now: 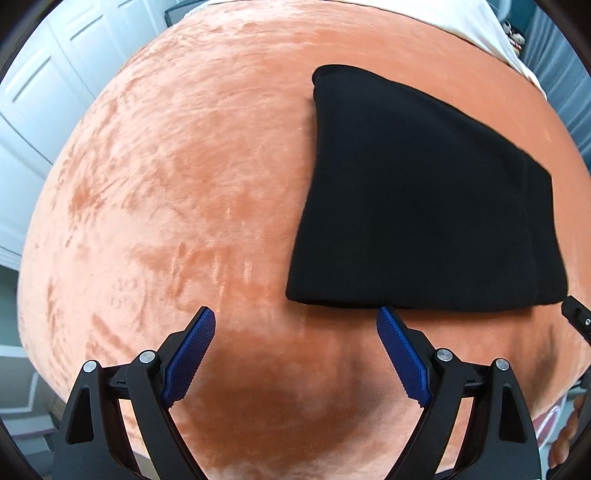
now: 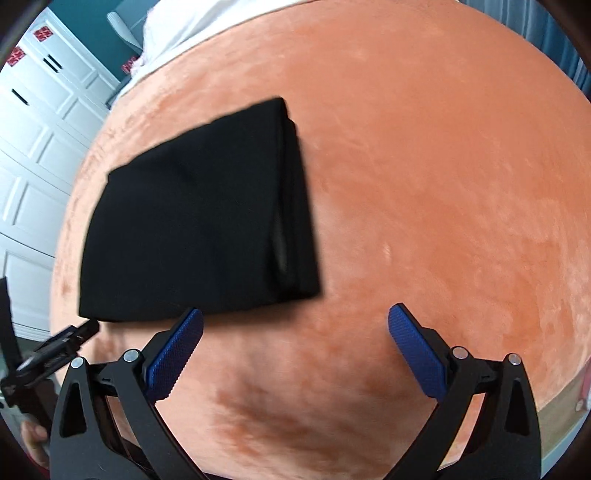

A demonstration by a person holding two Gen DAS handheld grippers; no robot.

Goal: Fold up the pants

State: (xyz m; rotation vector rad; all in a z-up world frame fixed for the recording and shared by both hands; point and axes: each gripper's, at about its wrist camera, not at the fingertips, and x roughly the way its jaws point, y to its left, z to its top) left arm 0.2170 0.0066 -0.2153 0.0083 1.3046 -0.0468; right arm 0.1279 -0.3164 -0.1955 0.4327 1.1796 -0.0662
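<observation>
Left wrist view: left claw [image 1: 295, 319] released, its two blue pads [image 1: 188, 356] spread wide, nothing between them; it hangs over the orange blanket [image 1: 177, 192] that covers the bed; the black pants [image 1: 424, 206] lie folded into a compact, roughly four-sided bundle on the blanket, up and to the right of the claw; the bundle's near edge lies just beyond the tip of the right-hand pad, contact not discernible; a dark shadow falls on the blanket below the claw; part of the right claw [image 1: 576, 319] shows at the right edge, close to the bundle's near right corner; white panelled doors [image 1: 33, 122] at left; white bedding [image 1: 480, 26] past the blanket at the top.

Right wrist view: right claw [image 2: 295, 317] released, pads fully spread, only bare blanket [image 2: 443, 166] between them; the pants [image 2: 195, 218] lie up and to the left, stacked folded layers visible along their right edge; the left-hand pad's tip overlaps the bundle's near edge in the picture, touching or not cannot be told; the left claw [image 2: 55, 345] appears at the left edge near the bundle's near left corner; white doors [image 2: 33, 155] at left.
</observation>
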